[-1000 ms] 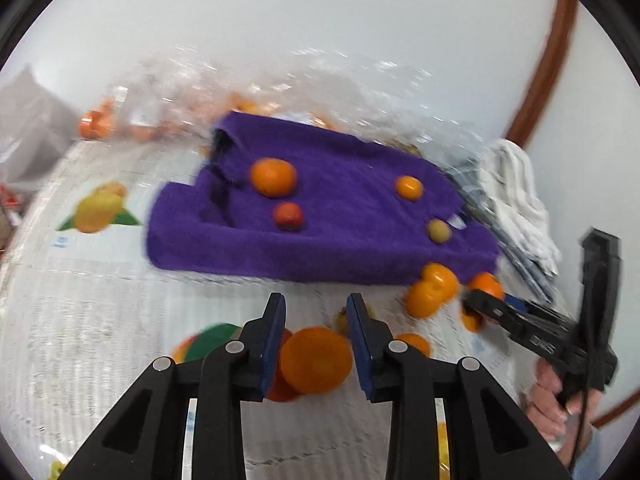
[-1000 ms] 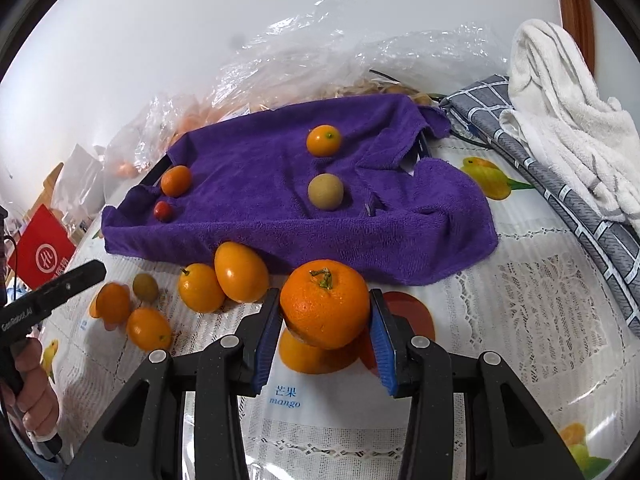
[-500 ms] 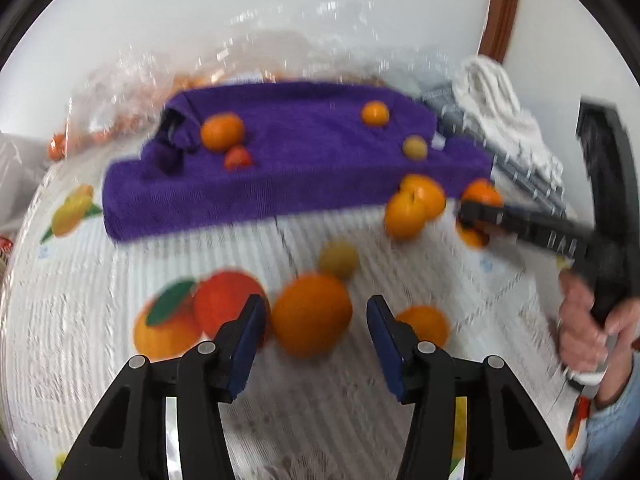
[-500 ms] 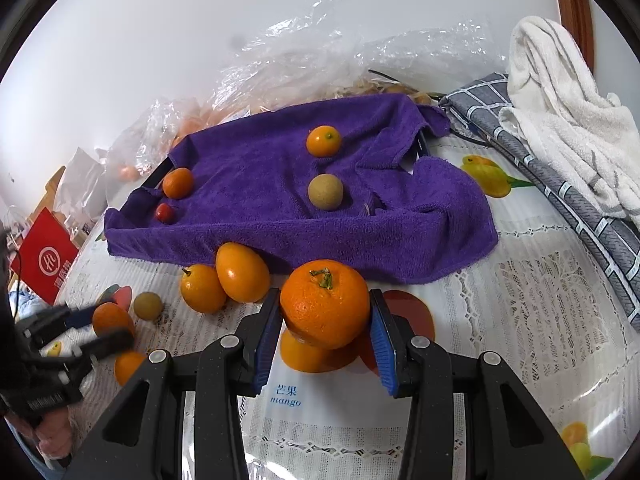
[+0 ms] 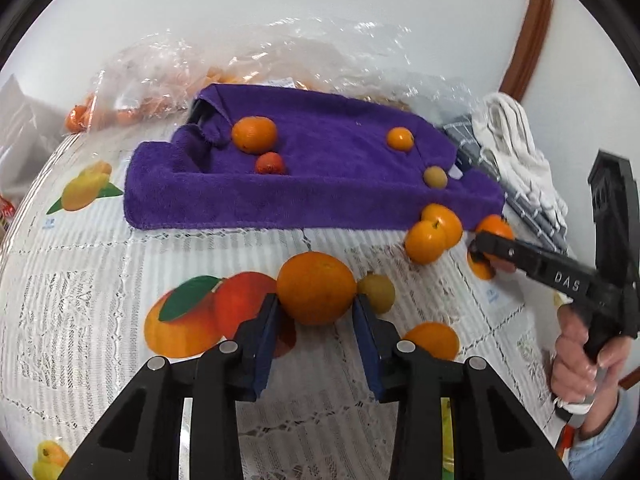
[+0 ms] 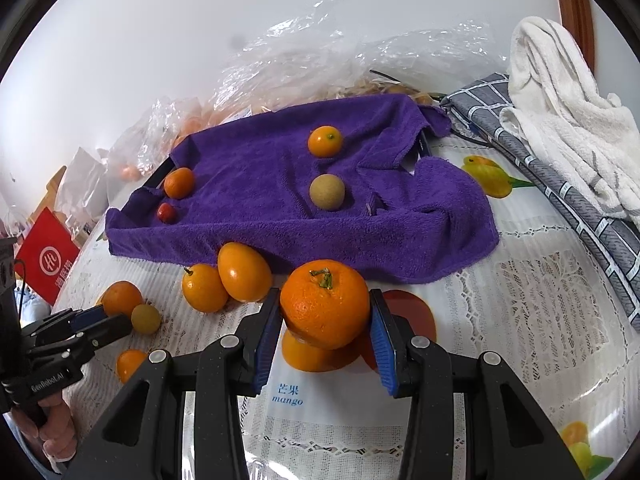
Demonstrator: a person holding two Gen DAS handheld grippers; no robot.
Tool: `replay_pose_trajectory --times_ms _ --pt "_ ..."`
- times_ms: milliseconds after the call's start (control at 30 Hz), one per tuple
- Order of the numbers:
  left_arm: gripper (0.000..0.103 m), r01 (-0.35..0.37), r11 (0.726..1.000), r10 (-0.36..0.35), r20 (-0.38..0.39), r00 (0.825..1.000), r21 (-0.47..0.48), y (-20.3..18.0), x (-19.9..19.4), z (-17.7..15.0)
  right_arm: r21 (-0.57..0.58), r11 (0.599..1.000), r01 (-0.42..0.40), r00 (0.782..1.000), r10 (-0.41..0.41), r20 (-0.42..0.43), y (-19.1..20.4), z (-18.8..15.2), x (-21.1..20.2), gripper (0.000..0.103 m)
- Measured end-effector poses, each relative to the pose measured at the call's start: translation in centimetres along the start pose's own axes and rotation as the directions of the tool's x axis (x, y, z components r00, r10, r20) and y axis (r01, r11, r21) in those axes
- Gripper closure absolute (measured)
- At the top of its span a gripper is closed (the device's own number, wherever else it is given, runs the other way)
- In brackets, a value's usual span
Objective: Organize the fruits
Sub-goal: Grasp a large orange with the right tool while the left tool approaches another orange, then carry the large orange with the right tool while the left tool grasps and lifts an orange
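Left gripper (image 5: 316, 316) closing its fingers around an orange (image 5: 316, 287) on the worktop (image 5: 80, 280); right gripper (image 6: 325, 330) clamps a stemmed orange (image 6: 325, 304) near the purple towel (image 6: 260, 200), apparently the sorting area.

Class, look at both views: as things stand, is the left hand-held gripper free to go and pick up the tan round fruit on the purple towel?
Probably not yet. The left hand-held gripper is closing on an orange, so its jaws are occupied; the tan fruit itself lies uncovered.
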State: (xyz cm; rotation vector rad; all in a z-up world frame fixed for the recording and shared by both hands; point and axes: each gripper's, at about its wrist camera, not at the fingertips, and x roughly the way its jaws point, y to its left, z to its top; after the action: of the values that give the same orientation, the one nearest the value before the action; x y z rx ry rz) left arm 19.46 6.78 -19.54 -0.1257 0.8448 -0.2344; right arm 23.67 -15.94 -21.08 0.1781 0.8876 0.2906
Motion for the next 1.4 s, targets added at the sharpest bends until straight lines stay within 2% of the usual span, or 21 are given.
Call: replay_pose_trajectory --times_ms 167,300,433,567,733,767,833,1033,1133,1233,1400 --pt "0.068 -0.017 1.000 0.016 0.040 0.999 0.013 -0.3 -0.5 0.2 -0.017 1.000 0.008 1.000 -0.008 0.011 0.3 -0.1 -0.2 0.061" --pt "0.068 -0.026 0.999 0.025 0.027 0.999 0.034 -0.5 -0.2 0.2 -0.018 1.000 0.002 1.000 -0.002 0.004 0.2 0.0 0.0 0.061" --pt "0.052 -0.034 0.999 0.034 -0.014 0.999 0.018 -0.3 0.6 0.3 0.004 1.000 -0.007 1.000 0.007 -0.001 -0.2 0.1 0.1 0.061" --pt "0.048 -0.052 0.999 0.052 -0.007 0.999 0.006 -0.4 1.0 0.6 -0.009 1.000 0.002 1.000 -0.002 -0.004 0.1 0.0 0.2 0.061" --pt "0.049 -0.025 1.000 0.025 -0.010 1.000 -0.002 -0.6 1.8 1.3 -0.039 0.999 0.000 1.000 0.000 0.002 0.6 -0.1 0.1 0.061" --pt "0.058 -0.006 1.000 0.006 -0.009 1.000 -0.011 -0.6 1.9 1.5 -0.039 0.999 -0.005 1.000 0.005 0.006 0.5 -0.1 0.0 0.061" --pt "0.066 0.038 0.999 -0.038 -0.004 0.999 -0.029 -0.5 2.0 1.6 -0.033 0.999 -0.013 1.000 0.014 0.017 0.4 -0.1 -0.3 0.061" --pt "0.067 0.021 0.999 -0.019 0.047 0.999 -0.031 -0.4 0.7 1.5 -0.030 0.999 -0.024 0.997 0.026 0.068 0.0 -0.1 -1.8 0.061" --pt "0.067 -0.003 0.999 0.006 0.072 0.997 -0.041 0.1 -0.7 2.0 -0.034 0.999 -0.001 0.997 0.003 0.073 0.0 0.2 -2.3 0.061" --pt "0.067 -0.038 0.999 0.040 0.104 0.994 -0.020 0.1 -2.3 3.2 -0.045 0.999 0.010 0.997 -0.007 0.077 0.0 1.0 -2.9 0.061" --pt "0.067 -0.047 0.999 0.049 0.159 0.986 -0.016 0.4 -4.4 5.8 -0.080 0.996 0.036 0.994 -0.028 0.103 0.7 3.5 -4.0 0.061"
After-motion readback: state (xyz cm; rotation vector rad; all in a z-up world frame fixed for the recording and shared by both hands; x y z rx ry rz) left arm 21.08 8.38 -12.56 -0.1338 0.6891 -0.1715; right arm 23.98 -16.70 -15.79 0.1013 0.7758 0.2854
